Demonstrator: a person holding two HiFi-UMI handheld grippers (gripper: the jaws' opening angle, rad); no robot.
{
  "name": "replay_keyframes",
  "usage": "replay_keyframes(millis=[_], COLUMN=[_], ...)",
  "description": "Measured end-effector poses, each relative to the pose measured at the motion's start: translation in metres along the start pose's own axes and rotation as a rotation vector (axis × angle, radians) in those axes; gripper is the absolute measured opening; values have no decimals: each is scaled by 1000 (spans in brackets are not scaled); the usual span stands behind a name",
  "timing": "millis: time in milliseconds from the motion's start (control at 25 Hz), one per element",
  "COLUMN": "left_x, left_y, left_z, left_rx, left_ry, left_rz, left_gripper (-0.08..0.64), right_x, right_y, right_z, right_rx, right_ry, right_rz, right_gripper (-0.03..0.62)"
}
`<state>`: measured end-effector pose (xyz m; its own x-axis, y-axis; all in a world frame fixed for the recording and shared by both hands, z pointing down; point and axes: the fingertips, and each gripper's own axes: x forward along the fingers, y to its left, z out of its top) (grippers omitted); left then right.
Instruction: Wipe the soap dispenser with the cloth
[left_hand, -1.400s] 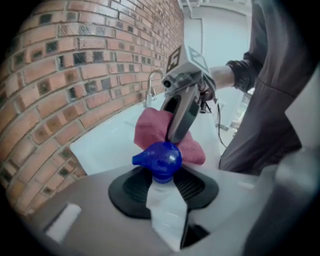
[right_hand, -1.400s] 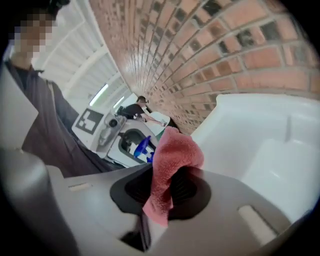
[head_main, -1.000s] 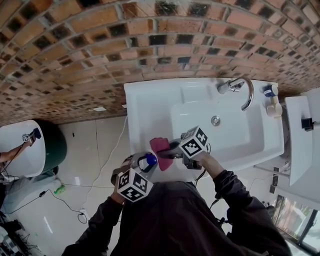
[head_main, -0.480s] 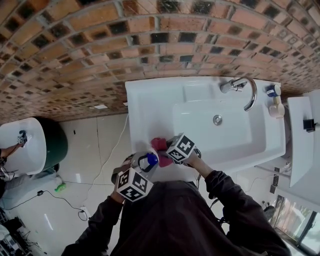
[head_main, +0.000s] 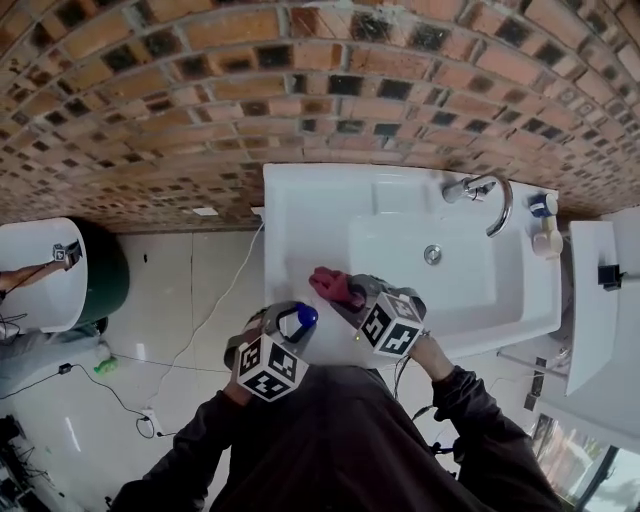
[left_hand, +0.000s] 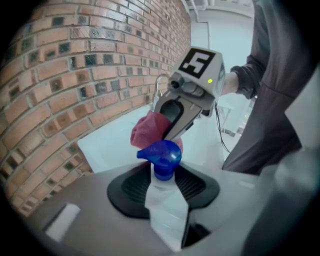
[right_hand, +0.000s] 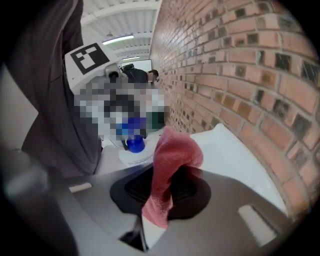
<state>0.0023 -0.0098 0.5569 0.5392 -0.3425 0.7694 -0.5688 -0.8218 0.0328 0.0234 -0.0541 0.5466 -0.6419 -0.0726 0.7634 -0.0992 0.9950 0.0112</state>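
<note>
Left gripper (head_main: 292, 325), jaws having just eased wider, is clamping the soap dispenser (left_hand: 162, 192) steady. Right gripper (head_main: 350, 293) is pinching the red cloth (right_hand: 172, 160) beside it for wiping.

Brown brick wall (head_main: 200, 100), white sink (head_main: 300, 215) with chrome tap (head_main: 497, 200), pale tiled floor (head_main: 180, 300) beneath.

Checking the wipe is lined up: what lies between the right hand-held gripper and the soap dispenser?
Only the red cloth, pinched in the right hand-held gripper, just behind the soap dispenser; the left gripper view shows it.
</note>
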Motion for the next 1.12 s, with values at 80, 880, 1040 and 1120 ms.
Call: replay_keyframes(millis=[80,880,1040,1120], left_x=[-3,-27,-42,-57], left_y=[1,-30,-25,-19], left_z=[-1,-17,-14,-8], left_rx=[-14,-51,-87,-112], left_ry=[-7,-85,-155,-215], left_rz=[9,25,58,86], left_gripper=[166,166,164,153], right_x=[-15,-35,-65,-85], right_y=[4,80,65,55], right_z=[10,30,71,91], right_rx=[-64,-536,-350,-233], right_ry=[-2,147,-7,-105], right_rz=[-29,-136,-214,-259], right_gripper=[63,63,63,63])
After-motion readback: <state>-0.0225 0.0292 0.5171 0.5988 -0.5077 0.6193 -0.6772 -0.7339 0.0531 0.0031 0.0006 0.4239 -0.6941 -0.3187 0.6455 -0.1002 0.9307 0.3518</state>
